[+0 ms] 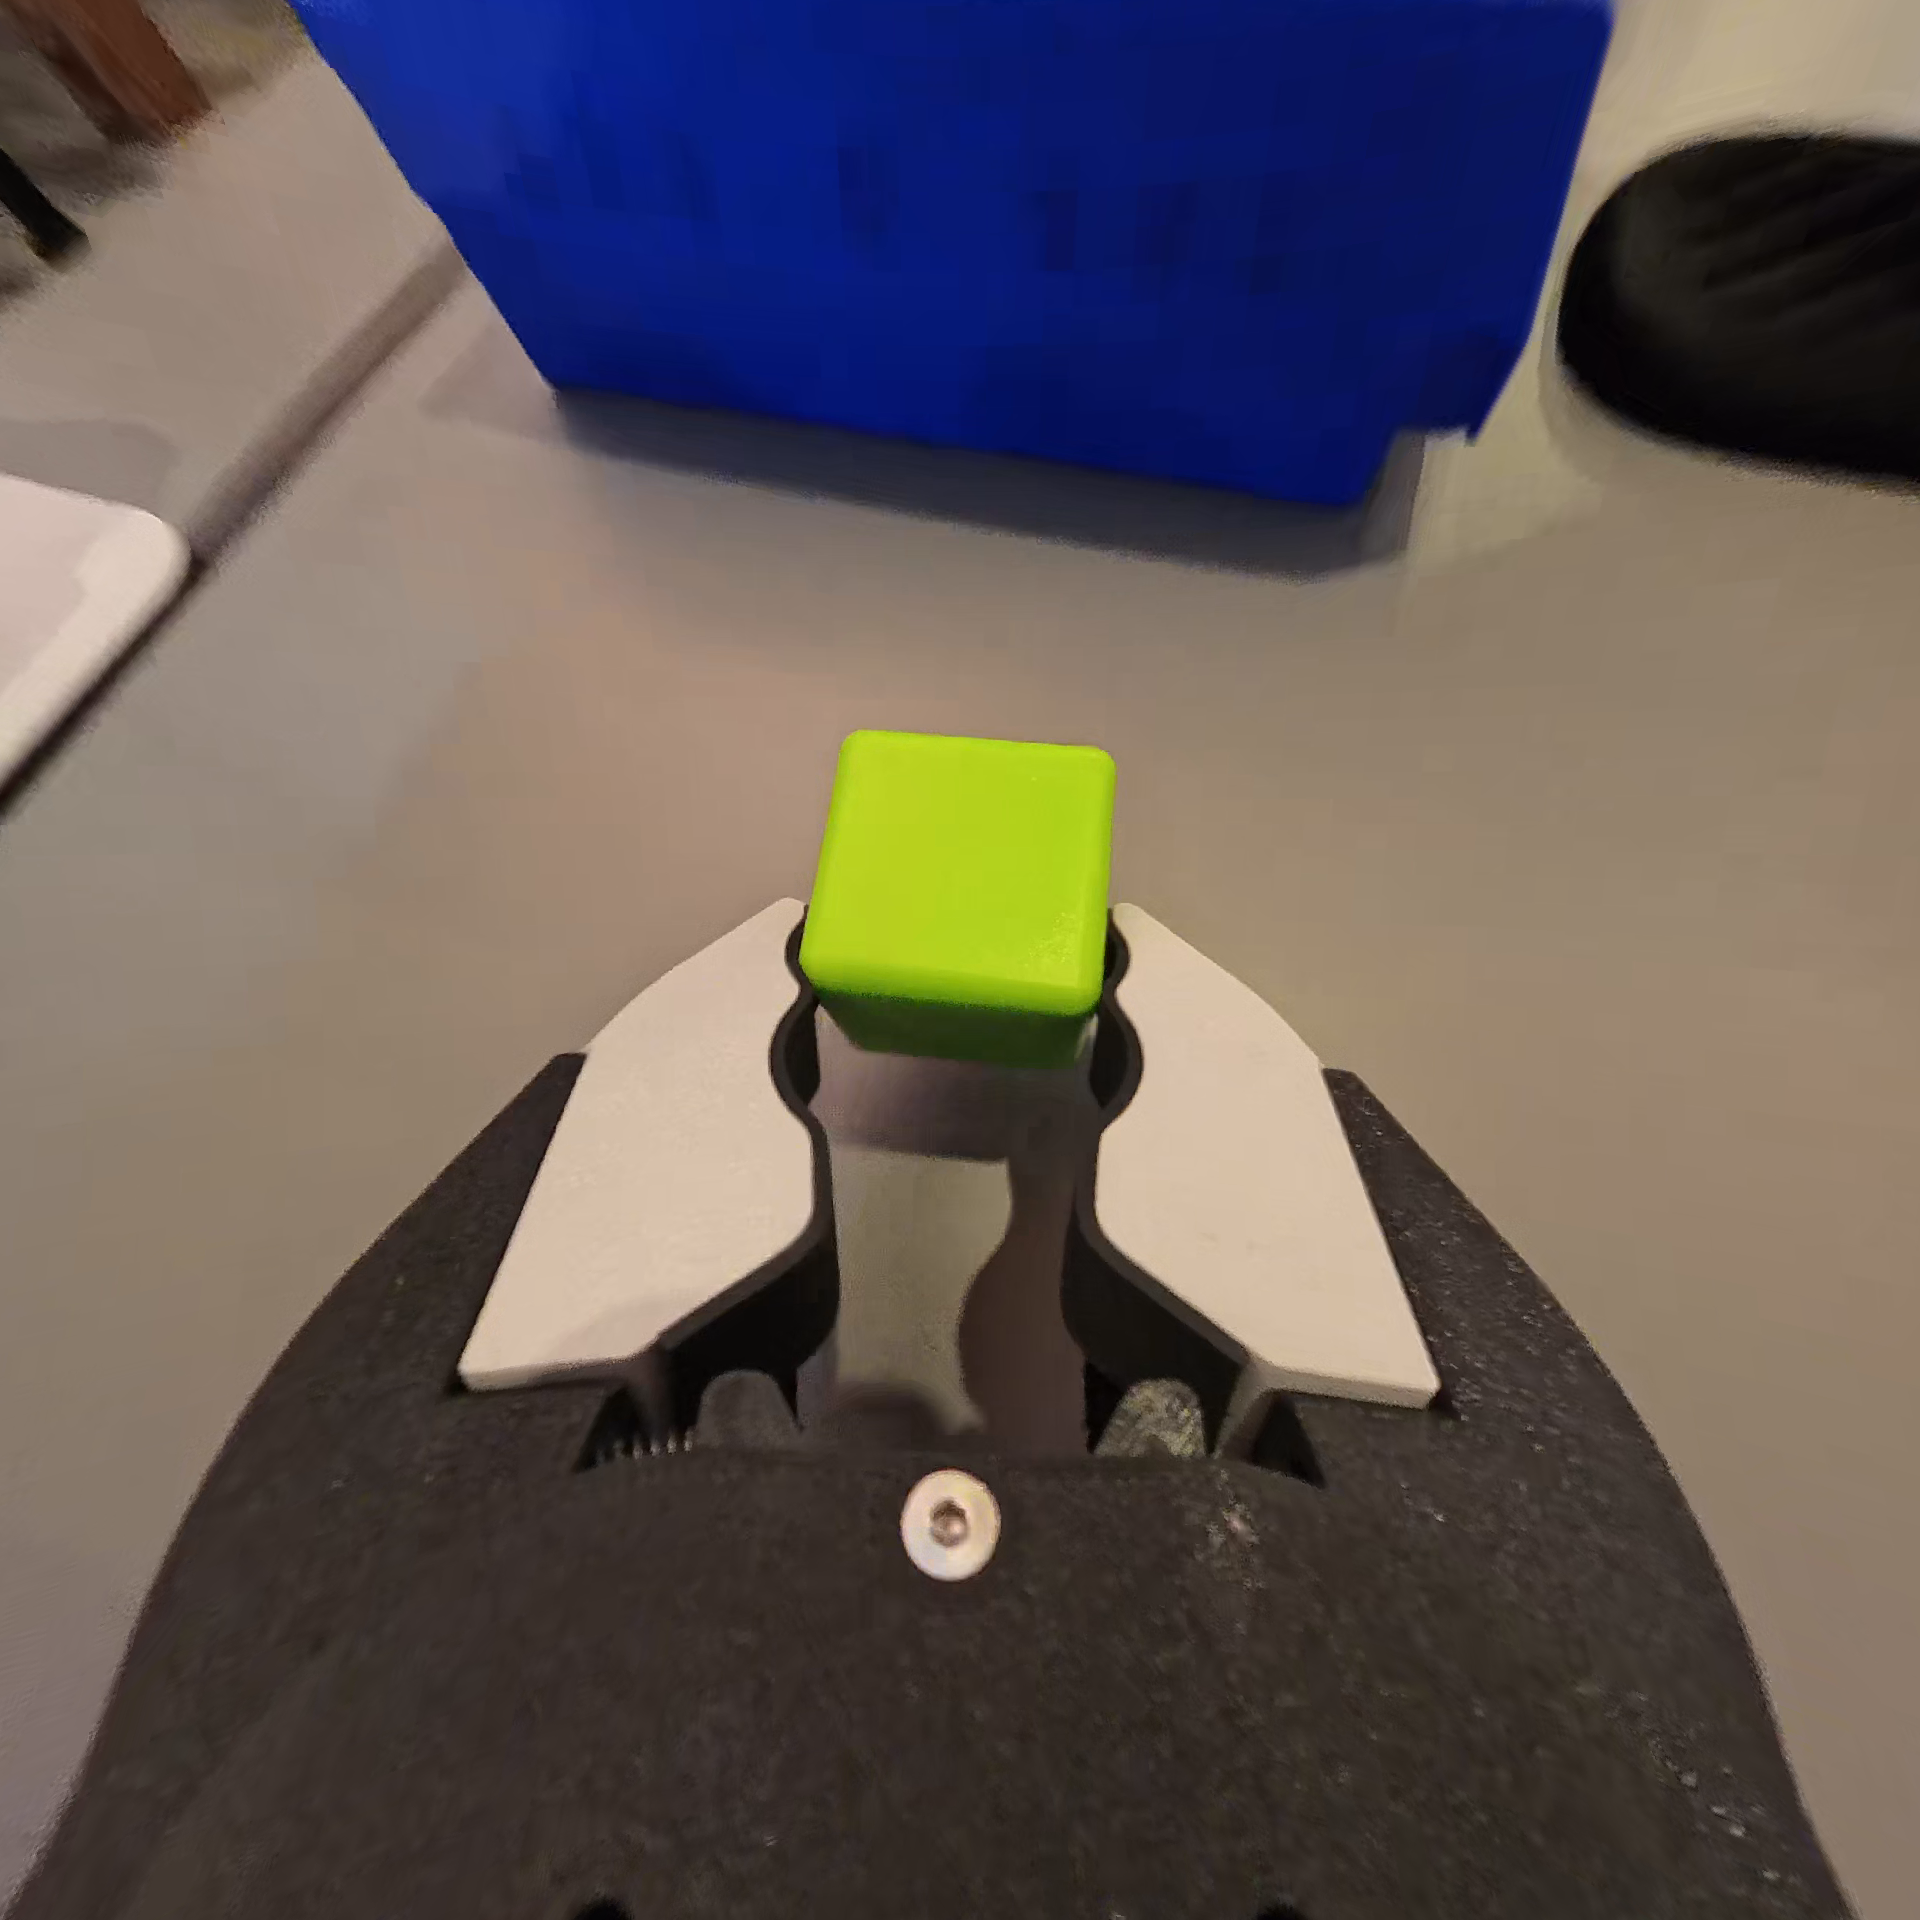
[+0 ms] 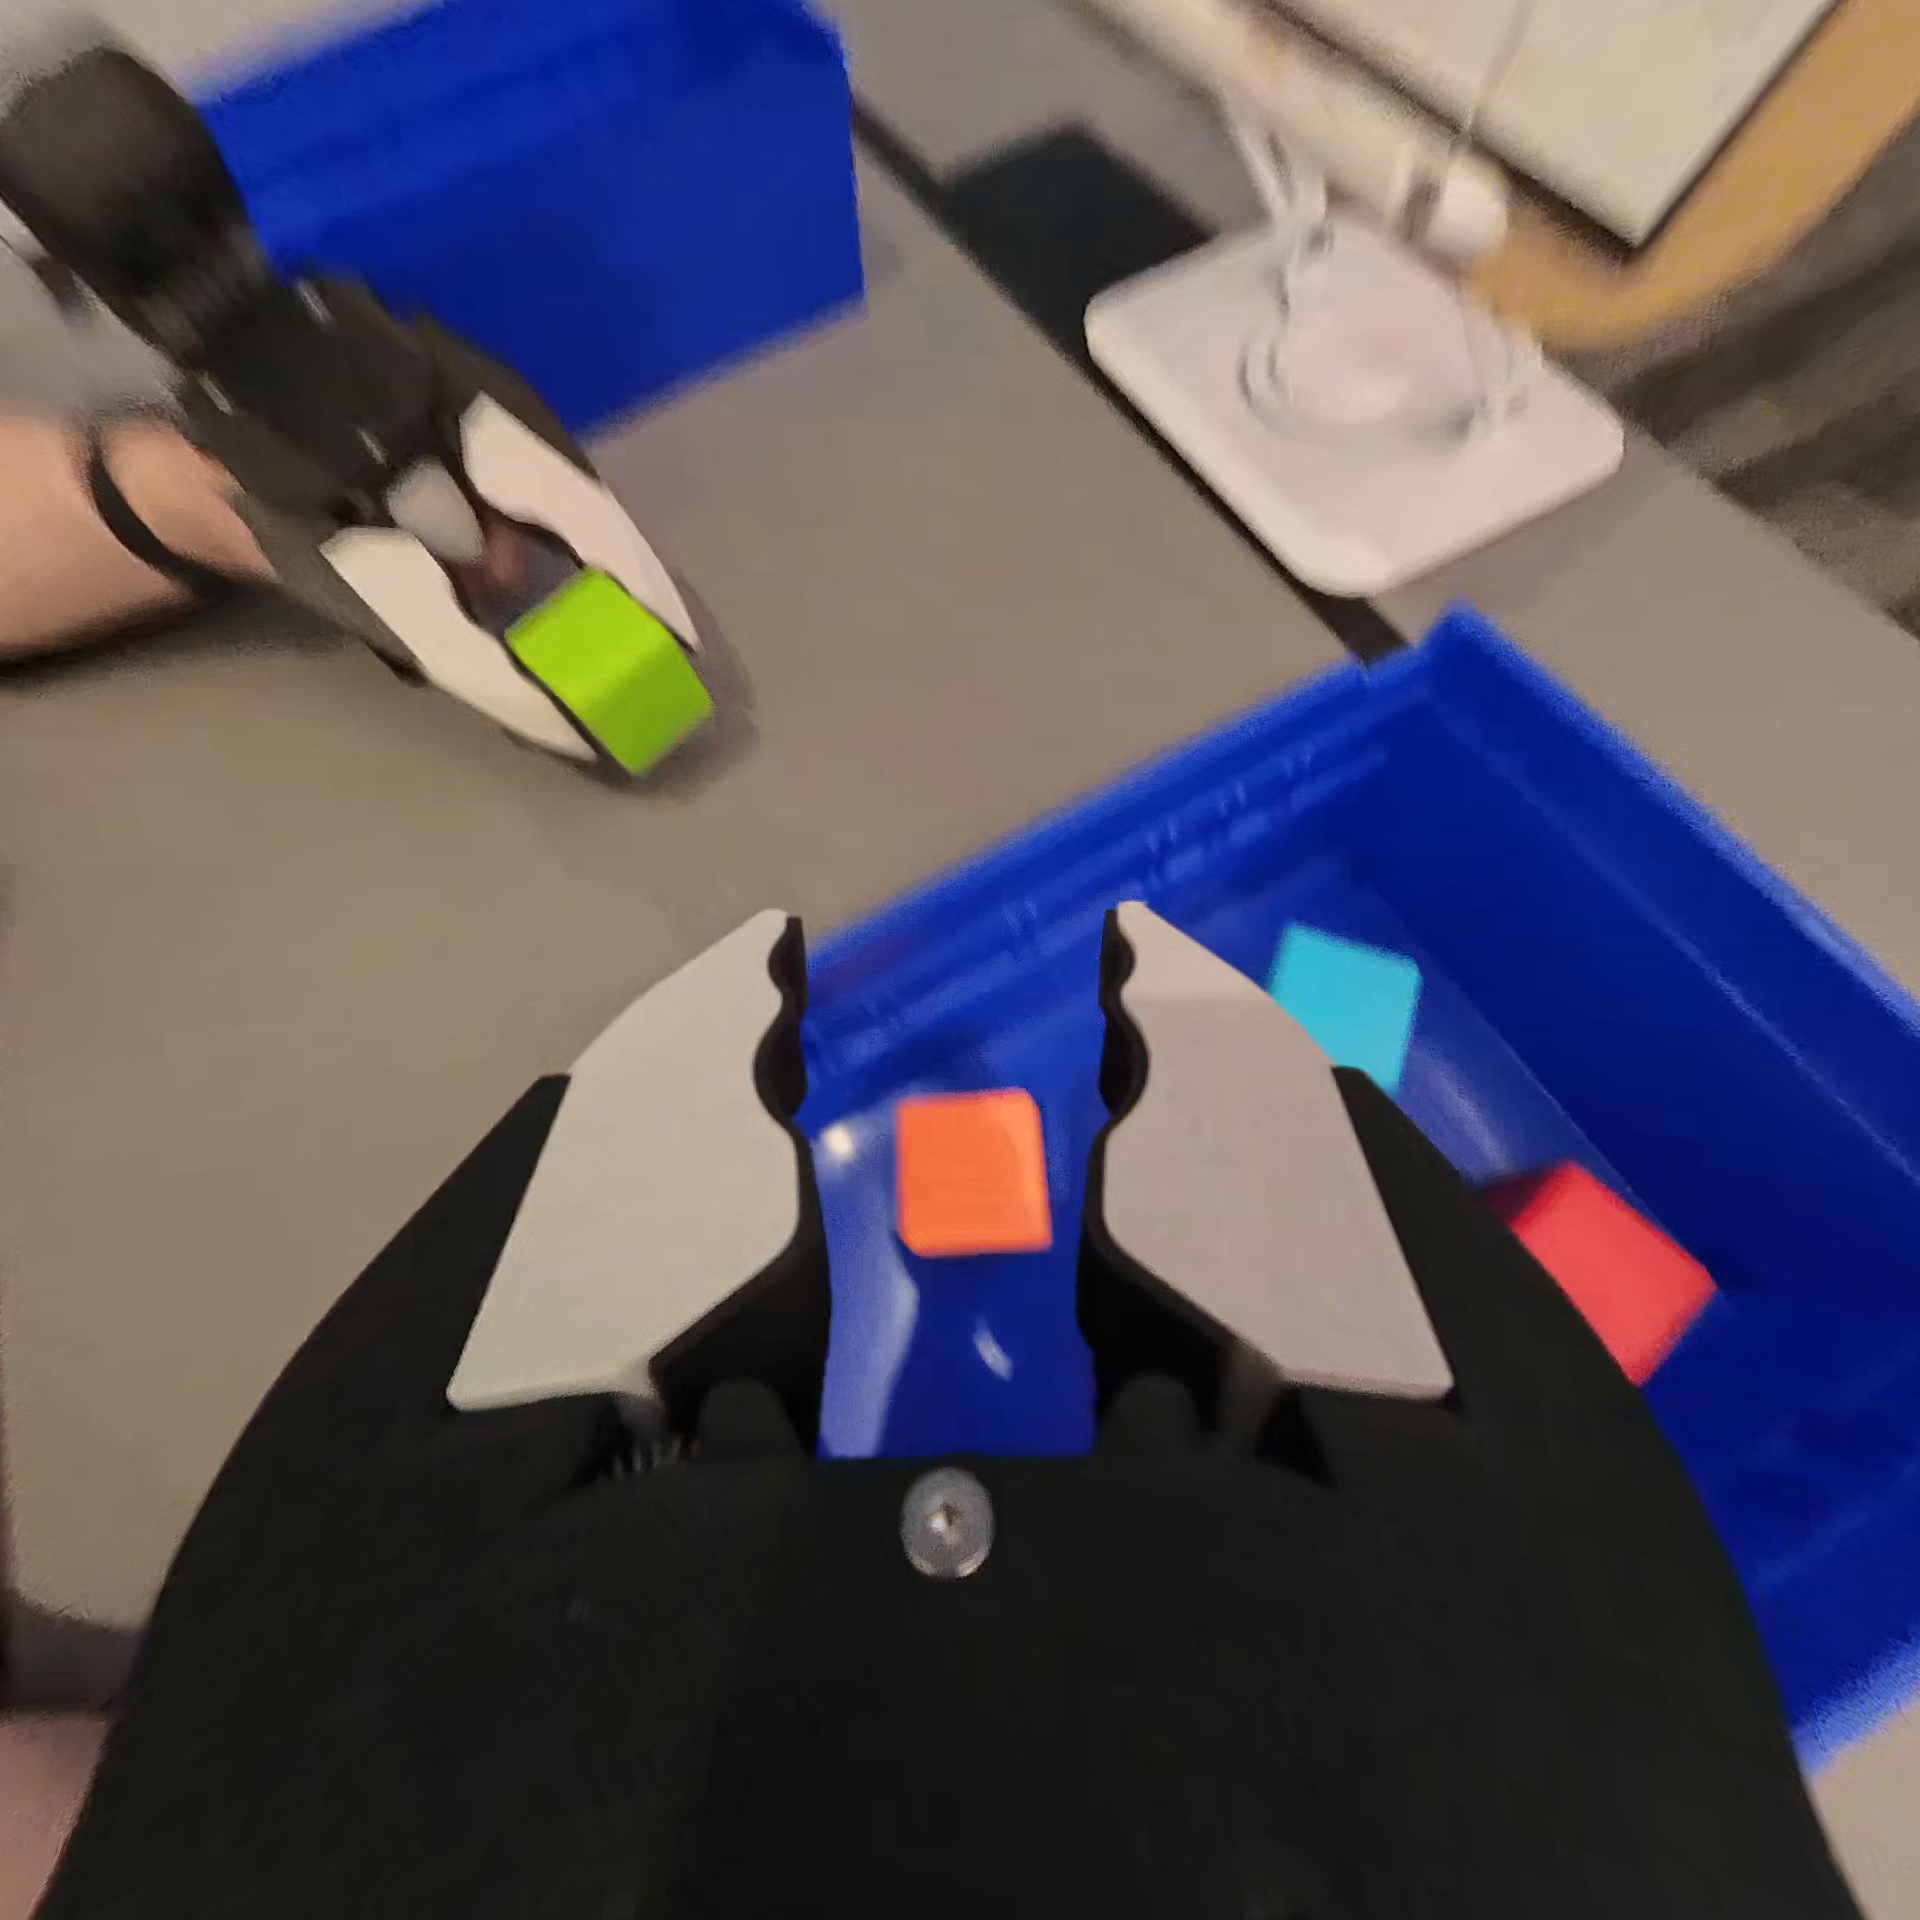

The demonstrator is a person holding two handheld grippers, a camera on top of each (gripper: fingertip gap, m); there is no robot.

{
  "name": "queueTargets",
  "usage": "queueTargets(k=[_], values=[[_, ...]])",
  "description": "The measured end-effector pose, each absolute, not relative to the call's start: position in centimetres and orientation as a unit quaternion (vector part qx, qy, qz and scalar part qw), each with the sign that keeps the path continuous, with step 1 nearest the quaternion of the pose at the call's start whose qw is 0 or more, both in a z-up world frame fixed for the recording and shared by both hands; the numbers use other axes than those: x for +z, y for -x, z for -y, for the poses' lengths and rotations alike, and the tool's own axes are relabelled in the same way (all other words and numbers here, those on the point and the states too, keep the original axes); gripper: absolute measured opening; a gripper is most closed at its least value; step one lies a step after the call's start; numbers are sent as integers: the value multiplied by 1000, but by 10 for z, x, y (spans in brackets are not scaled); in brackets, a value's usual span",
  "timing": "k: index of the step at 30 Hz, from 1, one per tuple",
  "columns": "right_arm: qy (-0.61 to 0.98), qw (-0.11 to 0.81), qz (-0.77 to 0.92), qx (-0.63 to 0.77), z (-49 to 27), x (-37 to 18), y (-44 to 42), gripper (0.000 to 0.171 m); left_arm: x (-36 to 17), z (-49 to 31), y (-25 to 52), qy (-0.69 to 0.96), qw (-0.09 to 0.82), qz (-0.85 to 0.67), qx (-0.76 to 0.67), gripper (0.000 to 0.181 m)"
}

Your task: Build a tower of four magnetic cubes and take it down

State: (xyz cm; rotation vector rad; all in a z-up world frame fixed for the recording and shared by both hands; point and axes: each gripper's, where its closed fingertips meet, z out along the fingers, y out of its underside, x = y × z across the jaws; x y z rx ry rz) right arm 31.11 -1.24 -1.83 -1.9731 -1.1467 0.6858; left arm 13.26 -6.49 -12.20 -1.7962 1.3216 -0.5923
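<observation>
My left gripper (image 1: 956,935) is shut on a lime green cube (image 1: 961,883) and holds it low over the grey table (image 1: 416,831). The right wrist view shows the same gripper (image 2: 634,691) and green cube (image 2: 613,670) at the upper left. My right gripper (image 2: 951,935) is open and empty, above the near blue bin (image 2: 1558,748). In that bin lie an orange cube (image 2: 971,1172) between my fingers, a cyan cube (image 2: 1345,1000) and a red cube (image 2: 1605,1273).
A second blue bin (image 1: 987,208) stands on the table behind the green cube; it also shows in the right wrist view (image 2: 540,197). A white stand base (image 2: 1351,416) sits at the far right. A dark round object (image 1: 1756,301) lies at the right. Tip to tip, the grippers are about 20 centimeters apart.
</observation>
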Motion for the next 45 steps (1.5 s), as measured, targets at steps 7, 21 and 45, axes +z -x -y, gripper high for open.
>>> queueTargets(k=[7,21,45], values=[[726,318,347,502,56,65,-201,55,-28,57,-124,645,576,-466,-188,49],[733,114,322,588,83,7,-113,49,6,78,-129,583,638,-482,-144,49],[990,5,139,-5,32,-129,-434,49,-20,68,-122,669,543,-482,-160,55]])
